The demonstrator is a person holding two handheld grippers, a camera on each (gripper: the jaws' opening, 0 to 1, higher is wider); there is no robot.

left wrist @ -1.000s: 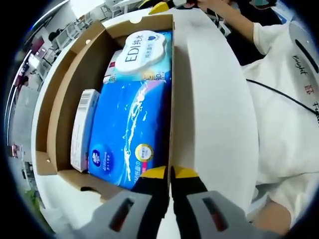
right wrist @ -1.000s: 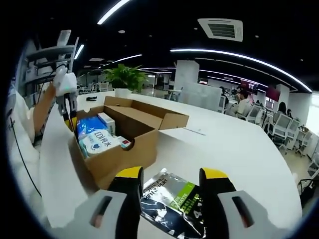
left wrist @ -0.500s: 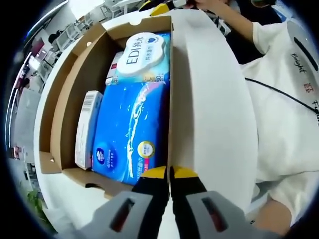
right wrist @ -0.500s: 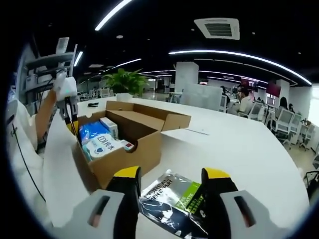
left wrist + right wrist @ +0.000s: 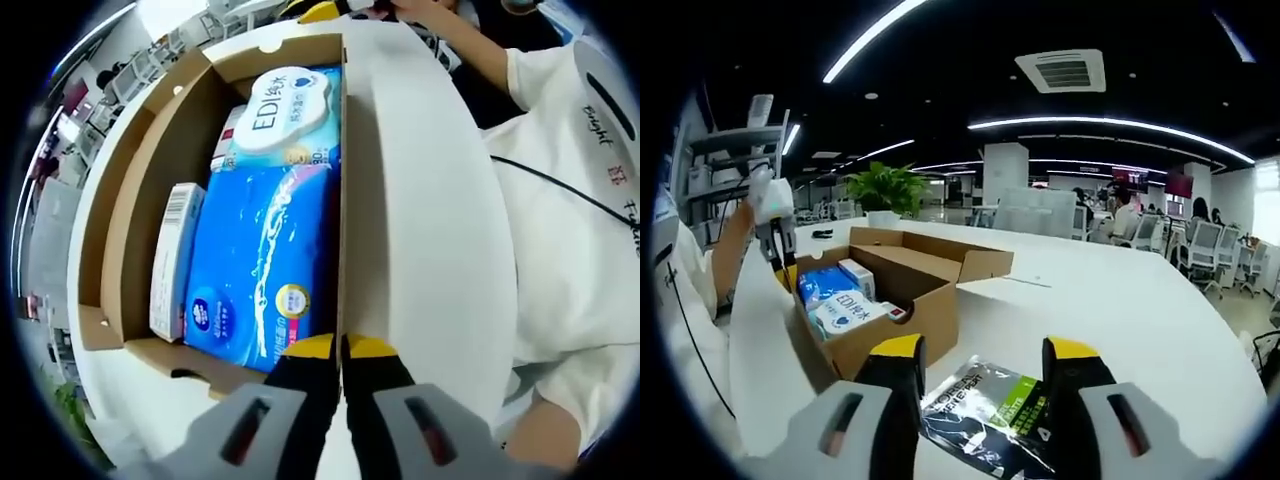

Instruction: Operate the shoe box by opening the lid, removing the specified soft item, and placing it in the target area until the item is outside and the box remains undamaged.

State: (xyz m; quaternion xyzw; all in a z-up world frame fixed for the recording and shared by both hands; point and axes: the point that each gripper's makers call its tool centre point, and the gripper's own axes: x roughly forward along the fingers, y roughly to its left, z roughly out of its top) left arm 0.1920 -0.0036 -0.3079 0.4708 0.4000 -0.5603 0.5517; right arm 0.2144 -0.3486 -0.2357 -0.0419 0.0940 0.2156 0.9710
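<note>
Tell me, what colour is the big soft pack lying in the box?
Bright blue with a white splash pattern; the left gripper view shows it best.

Open box and pouch on a white office table [image 5: 1140,320]

The brown cardboard shoe box [image 5: 915,300] and a dark, green-labelled plastic pouch [image 5: 985,415] lie on it, near each other.

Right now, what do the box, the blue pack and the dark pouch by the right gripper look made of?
Shoe box: brown cardboard, matte, with raw cut edges and folded flaps.
Blue pack: likely soft plastic film, glossy; highlights and printed graphics show.
Dark pouch: seems a foil or plastic sachet, shiny with crinkled reflections, lying flat on the table between the right gripper's open jaws.
</note>
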